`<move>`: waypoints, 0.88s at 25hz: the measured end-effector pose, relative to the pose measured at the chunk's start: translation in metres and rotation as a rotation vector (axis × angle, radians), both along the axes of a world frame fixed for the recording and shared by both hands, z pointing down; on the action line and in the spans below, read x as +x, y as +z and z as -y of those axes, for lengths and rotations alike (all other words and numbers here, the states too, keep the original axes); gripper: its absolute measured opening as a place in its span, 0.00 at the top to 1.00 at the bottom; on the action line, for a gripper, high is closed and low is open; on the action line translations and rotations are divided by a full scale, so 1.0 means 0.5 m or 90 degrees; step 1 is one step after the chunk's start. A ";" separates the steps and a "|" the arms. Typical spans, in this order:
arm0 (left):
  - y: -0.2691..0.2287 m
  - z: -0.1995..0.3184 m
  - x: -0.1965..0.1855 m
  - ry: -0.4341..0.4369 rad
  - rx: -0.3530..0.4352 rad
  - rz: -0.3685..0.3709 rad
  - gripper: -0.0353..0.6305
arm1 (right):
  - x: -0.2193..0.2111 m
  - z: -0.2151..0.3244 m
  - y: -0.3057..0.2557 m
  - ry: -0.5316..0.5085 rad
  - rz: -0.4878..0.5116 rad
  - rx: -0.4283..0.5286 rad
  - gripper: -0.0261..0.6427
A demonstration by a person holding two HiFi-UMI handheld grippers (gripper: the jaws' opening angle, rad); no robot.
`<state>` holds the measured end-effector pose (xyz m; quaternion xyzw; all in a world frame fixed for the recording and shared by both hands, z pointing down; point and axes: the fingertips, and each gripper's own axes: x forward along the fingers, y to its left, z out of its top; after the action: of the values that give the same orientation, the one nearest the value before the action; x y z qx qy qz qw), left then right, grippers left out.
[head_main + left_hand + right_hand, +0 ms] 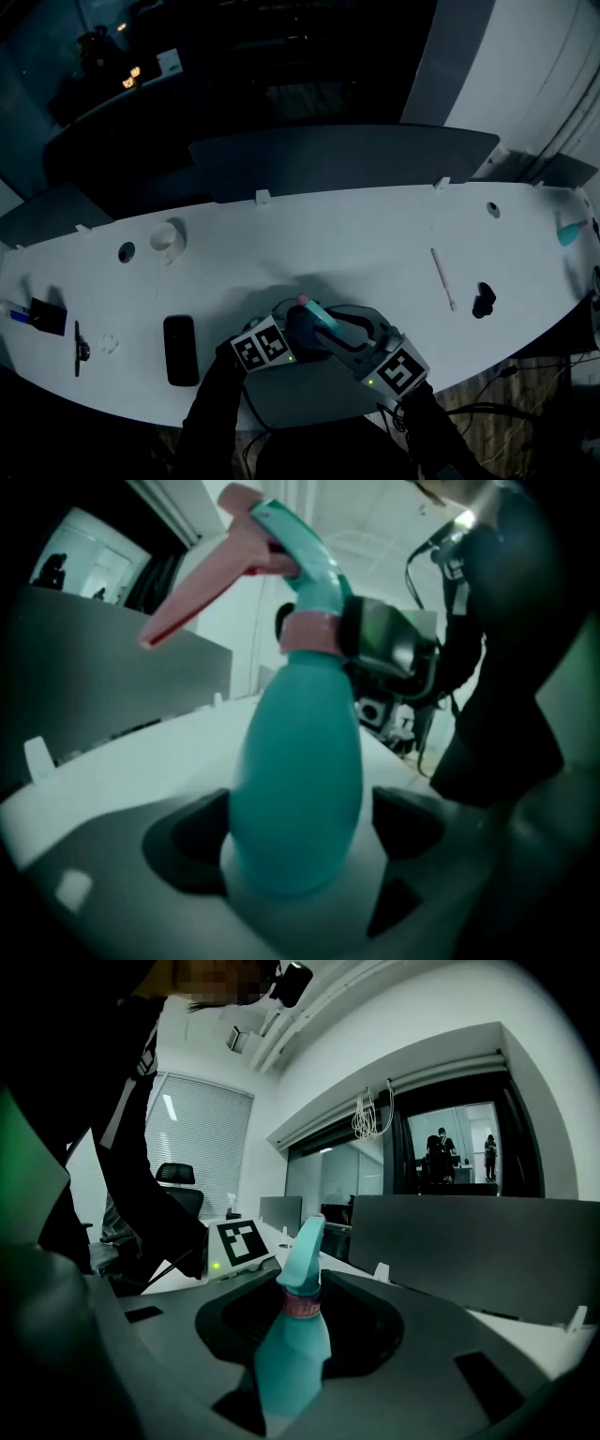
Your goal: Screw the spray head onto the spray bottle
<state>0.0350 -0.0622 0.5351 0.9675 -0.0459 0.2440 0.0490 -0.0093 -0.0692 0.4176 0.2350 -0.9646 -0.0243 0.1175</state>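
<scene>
Right gripper (302, 1321), jaws clamped on the spray head (302, 1241), readies a twist; left gripper (300, 834), jaws open, flanks the bottle (298, 752) (worktop (375, 234), six o'clock).

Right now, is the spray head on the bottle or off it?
On: the spray head sits atop the bottle, pink collar at its neck. How tightly screwed, cannot tell.

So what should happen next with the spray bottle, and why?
Probably close the left hand-held gripper onto the teal plastic spray bottle. Its jaws stand open round the body, so only the right hand-held gripper, up at the pink ring-shaped collar, holds it; tightening likely needs both.
</scene>
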 end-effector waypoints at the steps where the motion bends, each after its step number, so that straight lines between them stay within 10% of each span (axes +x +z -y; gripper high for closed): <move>1: -0.002 0.003 0.002 0.014 0.001 -0.001 0.23 | -0.001 0.001 0.000 -0.004 0.000 0.001 0.76; 12: 0.022 0.007 0.016 0.087 0.053 0.022 0.32 | 0.000 0.004 0.000 -0.009 0.016 -0.018 0.76; 22: 0.014 0.057 0.001 -0.294 0.054 0.037 0.32 | 0.001 0.009 0.000 0.049 0.025 0.013 0.76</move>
<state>0.0358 -0.0907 0.5420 0.9251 -0.2775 0.2518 0.0613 -0.0087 -0.0736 0.4177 0.2736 -0.9566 -0.0252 0.0970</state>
